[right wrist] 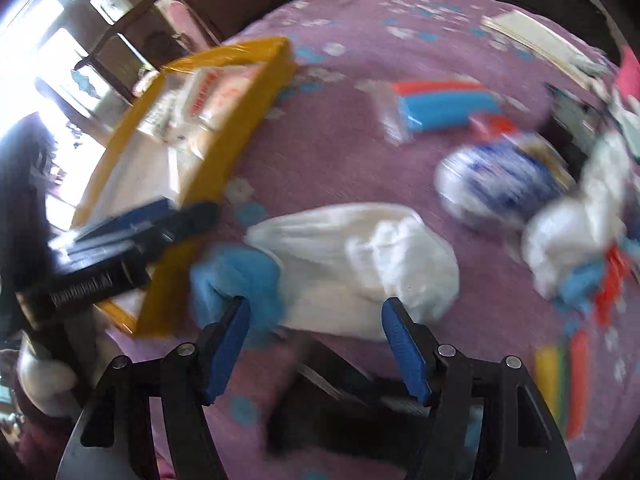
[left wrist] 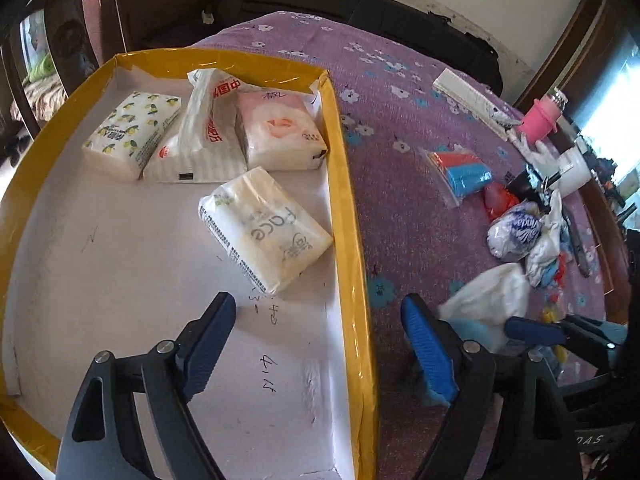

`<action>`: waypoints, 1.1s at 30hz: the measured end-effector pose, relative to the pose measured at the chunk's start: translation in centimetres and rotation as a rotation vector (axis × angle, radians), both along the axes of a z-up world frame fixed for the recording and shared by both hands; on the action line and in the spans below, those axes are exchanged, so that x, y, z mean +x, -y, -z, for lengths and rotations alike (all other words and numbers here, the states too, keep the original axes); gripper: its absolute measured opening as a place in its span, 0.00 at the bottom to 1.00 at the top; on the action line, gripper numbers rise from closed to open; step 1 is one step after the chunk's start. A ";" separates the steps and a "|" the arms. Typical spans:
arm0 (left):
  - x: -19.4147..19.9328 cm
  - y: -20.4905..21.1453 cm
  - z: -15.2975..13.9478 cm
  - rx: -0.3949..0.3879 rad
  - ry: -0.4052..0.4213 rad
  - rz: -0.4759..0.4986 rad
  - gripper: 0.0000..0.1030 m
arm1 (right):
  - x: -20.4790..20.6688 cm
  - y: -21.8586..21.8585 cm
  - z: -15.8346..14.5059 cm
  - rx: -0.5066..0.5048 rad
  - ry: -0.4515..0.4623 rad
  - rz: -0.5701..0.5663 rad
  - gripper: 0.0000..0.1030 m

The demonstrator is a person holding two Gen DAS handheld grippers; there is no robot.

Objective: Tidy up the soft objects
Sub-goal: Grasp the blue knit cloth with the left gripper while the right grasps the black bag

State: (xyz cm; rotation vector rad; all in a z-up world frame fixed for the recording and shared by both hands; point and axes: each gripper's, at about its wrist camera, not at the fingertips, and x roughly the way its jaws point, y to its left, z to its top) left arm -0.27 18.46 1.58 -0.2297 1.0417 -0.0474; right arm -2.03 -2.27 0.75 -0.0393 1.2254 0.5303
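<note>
White bag point(right wrist: 356, 264) lies on the purple bedspread point(right wrist: 360, 152), just outside the tray's point(left wrist: 348, 216) near right wall, with its long axis across the right gripper point(right wrist: 316, 344). This gripper is nearer to it; its jaws stand open and empty, just before the bag. The left gripper point(left wrist: 320, 344), also open and empty, straddles that tray wall.

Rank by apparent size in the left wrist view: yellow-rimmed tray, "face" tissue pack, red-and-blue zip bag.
1. yellow-rimmed tray, by far the largest.
2. "face" tissue pack.
3. red-and-blue zip bag, though it lies farther from the camera, so this gap is unsure.
</note>
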 end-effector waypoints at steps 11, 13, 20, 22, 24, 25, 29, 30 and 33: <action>-3.4 3.5 0.3 0.077 -0.038 0.190 0.97 | -4.8 9.7 0.9 -0.126 0.062 0.105 0.71; -4.5 3.7 -1.5 0.054 0.021 0.190 0.97 | -5.5 11.4 0.1 -0.068 0.081 0.129 0.71; -6.6 8.8 -4.1 0.138 0.160 0.326 0.97 | -7.9 16.9 -3.3 0.113 0.220 0.235 0.74; -6.3 9.9 -3.1 0.168 0.139 0.331 0.97 | -8.8 18.1 -3.7 0.138 0.235 0.262 0.74; -5.3 10.6 -2.0 0.194 0.124 0.316 0.97 | -9.7 19.2 -3.7 0.140 0.237 0.280 0.74; -4.5 11.1 -1.3 0.210 0.124 0.306 0.97 | -10.2 19.8 -3.5 0.137 0.234 0.284 0.74; -2.9 11.3 -0.3 0.244 0.098 0.275 0.97 | -11.0 20.5 -2.3 0.122 0.217 0.279 0.74; -2.7 11.4 0.0 0.237 0.085 0.275 0.97 | -11.0 20.5 -1.8 0.117 0.210 0.273 0.75; -2.7 11.9 0.7 0.250 0.071 0.293 0.78 | -11.3 19.9 -0.8 0.096 0.201 0.242 0.75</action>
